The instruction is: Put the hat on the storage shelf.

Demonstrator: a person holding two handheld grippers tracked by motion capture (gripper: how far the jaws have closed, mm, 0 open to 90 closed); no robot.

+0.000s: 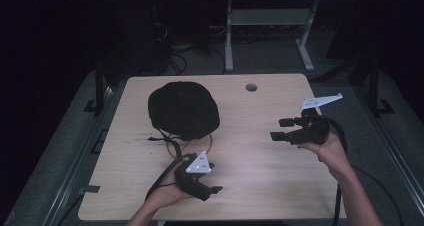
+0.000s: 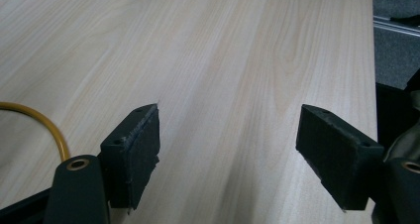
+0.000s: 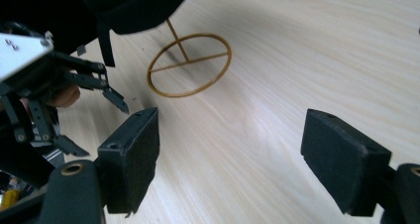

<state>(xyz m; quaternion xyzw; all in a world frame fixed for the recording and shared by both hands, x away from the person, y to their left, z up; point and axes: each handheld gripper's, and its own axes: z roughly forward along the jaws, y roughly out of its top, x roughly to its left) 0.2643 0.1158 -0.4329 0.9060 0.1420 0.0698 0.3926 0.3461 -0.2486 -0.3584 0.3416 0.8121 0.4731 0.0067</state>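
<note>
Right now both hands hang over the pale wooden table (image 1: 260, 186) with nothing held. The left gripper (image 1: 216, 188) sits low near the front edge, pointing to the person's right across bare wood, and in the left gripper view its two black jaws stand wide apart with only grain between them. The right gripper (image 1: 280, 128) hovers at the right side of the table, aimed leftward; its jaws too are spread wide and grip nothing, as the right gripper view shows.

What they seem to be after is the round black fabric hat (image 1: 184, 109), which lies left of centre toward the far side of the table, dome up, resting over a thin yellow wire ring stand (image 3: 189, 64). Part of that ring peeks out from under the hat's near rim, and a curve of it shows at the left edge of the left gripper view (image 2: 47, 122). A dark strap (image 1: 167, 141) trails from the hat toward the left hand.

The hat lies just beyond and left of the left gripper, behind where its jaws point, so that hand would have to turn back toward it. The right gripper already faces the hat across open table, though it is farther off. I would judge the left hand nearer, the right better aligned.
</note>
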